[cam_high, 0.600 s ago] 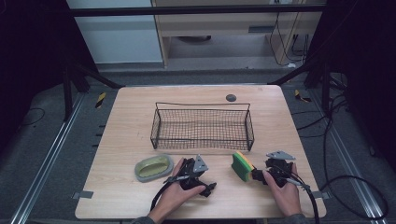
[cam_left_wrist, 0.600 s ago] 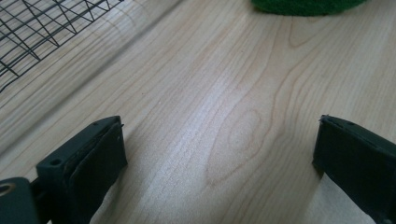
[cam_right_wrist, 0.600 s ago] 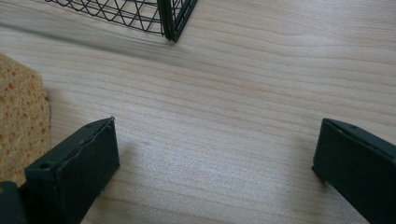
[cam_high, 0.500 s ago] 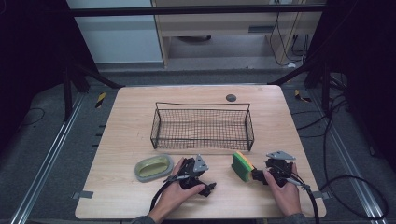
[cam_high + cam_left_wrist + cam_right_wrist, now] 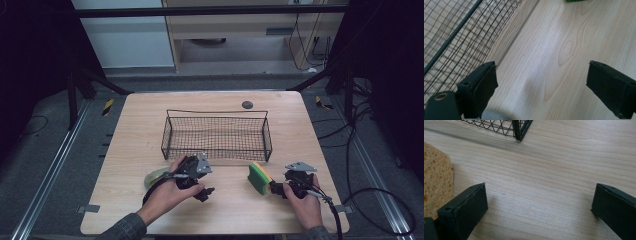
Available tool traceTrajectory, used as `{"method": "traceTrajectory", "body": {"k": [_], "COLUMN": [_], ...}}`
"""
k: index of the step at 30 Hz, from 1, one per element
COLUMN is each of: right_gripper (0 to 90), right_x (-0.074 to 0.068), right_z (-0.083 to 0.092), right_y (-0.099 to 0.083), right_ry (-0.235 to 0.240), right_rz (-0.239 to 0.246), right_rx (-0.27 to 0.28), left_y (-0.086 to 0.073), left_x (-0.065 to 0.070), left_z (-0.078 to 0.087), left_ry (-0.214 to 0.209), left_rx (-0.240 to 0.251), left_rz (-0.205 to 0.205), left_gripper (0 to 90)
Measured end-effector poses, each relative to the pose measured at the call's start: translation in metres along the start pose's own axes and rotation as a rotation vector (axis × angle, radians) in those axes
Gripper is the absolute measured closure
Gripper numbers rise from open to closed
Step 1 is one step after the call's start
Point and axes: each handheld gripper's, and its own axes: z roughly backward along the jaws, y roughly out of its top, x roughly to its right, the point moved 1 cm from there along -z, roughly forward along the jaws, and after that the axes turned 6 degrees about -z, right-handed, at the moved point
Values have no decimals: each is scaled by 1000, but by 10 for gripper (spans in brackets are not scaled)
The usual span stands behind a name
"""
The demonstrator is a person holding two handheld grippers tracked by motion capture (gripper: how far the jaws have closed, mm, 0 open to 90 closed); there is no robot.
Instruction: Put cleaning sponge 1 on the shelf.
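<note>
Yellow-and-green rectangular foam sponge [image 5: 259, 176], black wire-mesh basket [image 5: 218, 134] w/ grid pattern, pale wood-grain table [image 5: 135, 130], pale green oval dish [image 5: 154, 176].

No readable text, label, brand, number or sign anywhere, neither on the pale wooden table [image 5: 140, 130] nor on the black wire mesh basket [image 5: 217, 133] standing on it.
</note>
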Motion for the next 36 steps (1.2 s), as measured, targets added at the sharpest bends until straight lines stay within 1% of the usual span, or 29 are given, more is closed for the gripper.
{"method": "traceTrajectory", "body": {"k": [1,3,5,6,8,9,10,11,12,13,14,15,16,18,19,21,22,24,25,27,28,29,30,32,33,36], "right_gripper": [5,5,5,5,5,5,5,5,5,5,5,5,5,5,5,5,4,5,5,5,5,4,4,4,5,5], "right_x": [0,0,0,0,0,0,0,0,0,0,0,0,0,0,0,1,1,1,1,1,1,1,1,1,1,1], "right_z": [0,0,1,1,1,2,2,2,3,3,4,4,4,4,4,5,5,5,5,5,5,5,5,5,5,5], "right_y": [0,0,-1,-1,-1,-2,-2,-2,-2,-3,-3,-3,-3,-4,-4,-4,-5,-5,-5,-5,-4,-4,-4,-4,-4,-5], "right_ry": [-1,-1,1,6,5,8,8,8,14,14,13,13,15,17,17,17,19,19,19,19,20,20,20,21,22,21], "right_rz": [-2,-3,-1,-3,0,3,6,6,10,7,10,10,8,9,9,9,12,13,13,12,13,10,10,15,13,13], "right_rx": [-1,0,-1,-1,0,-3,-2,-2,-3,-2,-4,-4,-7,-6,-6,-5,-3,-4,-4,-4,-7,-11,-11,-11,-10,-4], "left_y": [0,1,1,1,2,2,1,1,-2,-2,-5,-5,-10,-17,-17,-24,-28,-35,-37,-41,-42,-43,-43,-44,-45,-46], "left_x": [-2,-5,-10,-12,-14,-16,-18,-18,-22,-22,-27,-27,-33,-38,-38,-44,-46,-50,-51,-54,-55,-58,-58,-60,-64,-67], "left_z": [2,8,13,15,18,21,26,26,29,29,33,33,36,37,37,39,41,46,49,54,57,62,62,66,69,71], "left_ry": [-2,25,26,29,28,16,1,1,23,23,27,27,36,51,51,54,53,37,41,37,37,29,29,28,39,44], "left_rx": [-21,-77,-101,-110,-112,-106,-102,-102,-119,-119,-128,-128,-152,-187,-187,-211,-213,-220,-218,-232,-229,-232,-232,-253,-269,-264], "left_rz": [-7,-40,-45,-45,-44,-36,-61,-61,-70,-70,-62,-62,-62,-55,-55,-43,-35,-20,-21,-23,-19,-21,-21,-28,-32,-13], "left_gripper": [86,84,70,64,63,59,49,46,46,46,47,48,54,62,78,90,107,121,121,146,151,174,187,190,204,203]}}
